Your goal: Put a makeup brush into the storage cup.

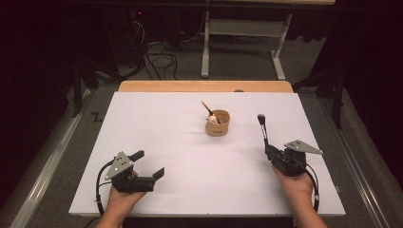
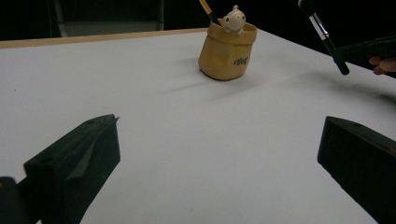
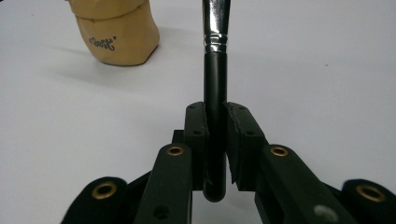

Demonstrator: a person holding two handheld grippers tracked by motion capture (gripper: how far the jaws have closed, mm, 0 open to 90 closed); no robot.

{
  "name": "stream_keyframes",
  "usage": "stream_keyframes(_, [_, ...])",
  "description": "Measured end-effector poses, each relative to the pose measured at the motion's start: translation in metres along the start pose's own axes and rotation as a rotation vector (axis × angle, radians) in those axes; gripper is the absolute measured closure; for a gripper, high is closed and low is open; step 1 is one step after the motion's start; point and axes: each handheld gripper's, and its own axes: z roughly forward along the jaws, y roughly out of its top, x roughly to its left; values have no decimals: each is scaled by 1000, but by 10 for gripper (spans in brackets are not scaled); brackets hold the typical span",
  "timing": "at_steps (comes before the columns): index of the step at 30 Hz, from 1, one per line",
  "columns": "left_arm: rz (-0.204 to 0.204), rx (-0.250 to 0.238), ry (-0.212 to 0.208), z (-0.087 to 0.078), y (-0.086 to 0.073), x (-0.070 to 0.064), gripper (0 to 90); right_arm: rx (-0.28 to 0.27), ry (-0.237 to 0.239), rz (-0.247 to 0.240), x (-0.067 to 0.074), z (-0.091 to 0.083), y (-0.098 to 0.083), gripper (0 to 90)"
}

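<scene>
Nearest, the right gripper point(image 3: 215, 154) has its jaws clenched on the black handle of a makeup brush point(image 3: 215, 84), bristles raised toward the tan holder point(image 1: 217, 123) mid-table, likely for dropping in. The left gripper point(image 1: 148, 165) rests released, apart.

The tan pot point(image 3: 116, 35) bears dark cursive lettering, illegible.

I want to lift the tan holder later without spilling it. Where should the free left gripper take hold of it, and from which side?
Probably the holder's lower body, from its left side, jaws level across its width. It stands upright with a soft, rolled rim, and a pencil and small figure stick out above, so coming from the top looks blocked. The left gripper is open, with bare table between.
</scene>
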Motion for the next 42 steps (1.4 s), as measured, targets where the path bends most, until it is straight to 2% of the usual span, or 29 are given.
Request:
stream_keyframes(5, [0,4,3,2,0,1,3,-29,15,21,1,-2,-8,805])
stream_keyframes(9, [-1,4,3,2,0,1,3,-64,14,10,2,-6,-12,805])
stream_keyframes(15, [-3,2,3,1,0,1,3,-92,35,23,3,-10,-15,805])
stream_keyframes(21, [-3,-2,2,1,0,1,3,-142,50,15,6,-15,-16,805])
stream_keyframes(28, [-3,-2,2,0,1,1,3,-209,43,7,7,-20,-18,805])
stream_keyframes(32, [-2,-1,2,1,0,0,3,-242,46,-16,8,-23,-18,805])
stream_keyframes(42, [-5,-1,5,1,0,0,3,-252,57,-37,11,-22,-18,805])
